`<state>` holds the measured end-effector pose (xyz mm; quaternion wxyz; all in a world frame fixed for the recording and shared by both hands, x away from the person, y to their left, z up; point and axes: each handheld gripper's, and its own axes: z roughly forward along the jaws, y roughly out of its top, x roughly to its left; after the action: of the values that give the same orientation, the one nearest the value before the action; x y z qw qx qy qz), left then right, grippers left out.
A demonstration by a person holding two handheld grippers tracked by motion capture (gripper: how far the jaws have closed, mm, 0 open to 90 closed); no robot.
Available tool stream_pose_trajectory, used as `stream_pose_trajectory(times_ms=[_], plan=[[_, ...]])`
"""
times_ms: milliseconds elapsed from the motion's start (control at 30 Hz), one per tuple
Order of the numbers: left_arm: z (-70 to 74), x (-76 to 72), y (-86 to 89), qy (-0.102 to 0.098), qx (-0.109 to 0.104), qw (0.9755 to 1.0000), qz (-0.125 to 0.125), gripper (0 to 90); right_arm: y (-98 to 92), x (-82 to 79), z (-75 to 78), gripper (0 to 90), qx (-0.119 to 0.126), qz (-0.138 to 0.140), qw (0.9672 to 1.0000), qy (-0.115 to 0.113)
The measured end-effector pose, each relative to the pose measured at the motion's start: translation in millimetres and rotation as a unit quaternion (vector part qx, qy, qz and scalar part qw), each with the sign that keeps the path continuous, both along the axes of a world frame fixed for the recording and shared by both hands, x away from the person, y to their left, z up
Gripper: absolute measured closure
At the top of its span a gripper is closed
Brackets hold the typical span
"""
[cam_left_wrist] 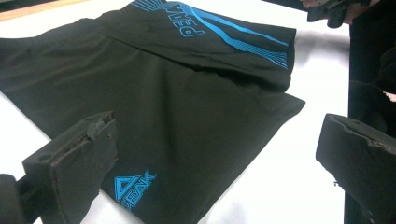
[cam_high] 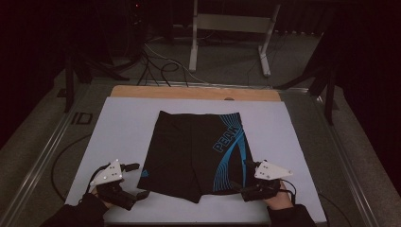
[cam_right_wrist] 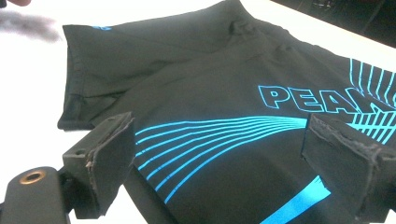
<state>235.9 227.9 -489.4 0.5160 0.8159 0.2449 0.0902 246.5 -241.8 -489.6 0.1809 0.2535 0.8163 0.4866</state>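
1. High view showed black shorts (cam_high: 194, 153) flat on the desk (cam_high: 293, 142).
2. Left gripper (cam_high: 135, 182) and right gripper (cam_high: 243, 177) waited released at the hems.
3. Next, probably: clamp both hems to fold.

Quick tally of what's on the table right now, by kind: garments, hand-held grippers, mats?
Black shorts with blue print: 1
Hand-held grippers: 2, left hand-held gripper and right hand-held gripper, both open at the near hem
White mat: 1
Total: 4
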Motion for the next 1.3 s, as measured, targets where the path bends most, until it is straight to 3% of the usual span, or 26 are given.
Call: stream_pose_trajectory(times_ms=[267, 433, 600, 733, 867, 1300], plan=[[0.9, -1.8, -0.1, 0.003, 0.001, 1.0000, -0.003, 0.0, 1.0, -0.5, -0.2, 11.7, -0.005, 0.004, 1.0000, 0.003], [1.2, -1.7, 0.8, 0.001, -0.002, 1.0000, -0.003, 0.0, -0.3, 1.0, 0.3, 11.2, 0.015, 0.003, 0.9999, 0.006], [2.0, -1.8, -0.1, 0.001, -0.005, 1.0000, -0.004, 0.0, 0.7, -1.1, 0.1, 10.8, 0.006, -0.001, 0.9998, 0.020], [2.9, -2.2, -0.9, 0.000, -0.006, 0.9999, -0.009, 0.0, 2.1, -3.4, 1.6, 10.4, 0.001, -0.012, 0.9998, 0.018], [2.7, -2.4, -2.3, 0.001, -0.006, 0.9999, -0.015, 0.0, 3.4, -3.5, 0.6, 10.4, -0.005, -0.009, 0.9999, 0.007], [12.0, -2.7, -6.7, -0.008, -0.020, 0.9993, -0.029, 0.0, 4.9, -5.9, 3.1, 10.6, -0.011, 0.010, 0.9998, 0.014]])
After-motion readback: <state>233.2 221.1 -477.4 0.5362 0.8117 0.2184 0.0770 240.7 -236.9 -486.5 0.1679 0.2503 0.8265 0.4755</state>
